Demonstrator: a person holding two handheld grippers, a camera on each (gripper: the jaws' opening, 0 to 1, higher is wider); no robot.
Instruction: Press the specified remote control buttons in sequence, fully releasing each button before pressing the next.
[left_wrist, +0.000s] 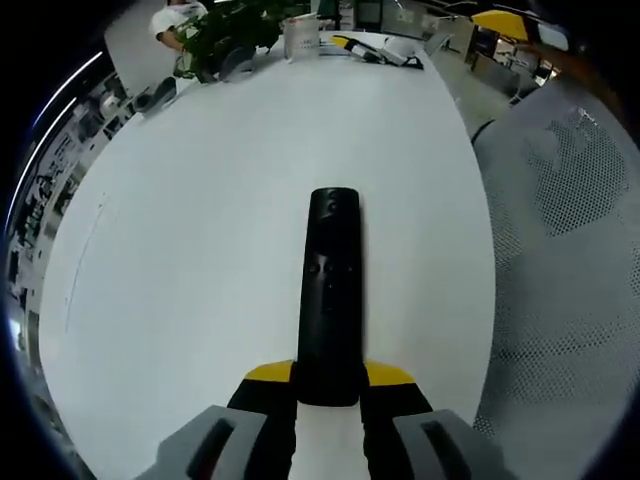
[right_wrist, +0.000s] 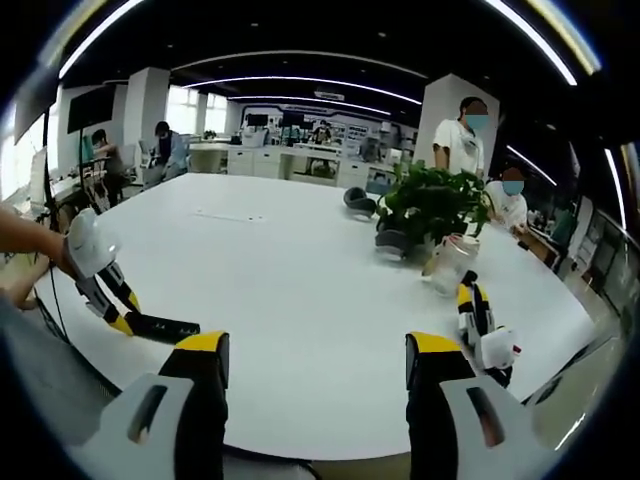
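White table (left_wrist: 200, 250): left gripper (left_wrist: 328, 395) jaws pinch the remote (left_wrist: 331, 290); right gripper (right_wrist: 315, 375) jaws spread, empty.

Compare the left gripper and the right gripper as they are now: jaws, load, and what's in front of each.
The left gripper is shut on the black remote control, holding its near end; the right gripper stands open with nothing between its jaws. The left gripper points along the bare white table, with the remote lying on it; the right gripper faces across the table toward a potted plant. Both have yellow-tipped black jaws on grey bodies.
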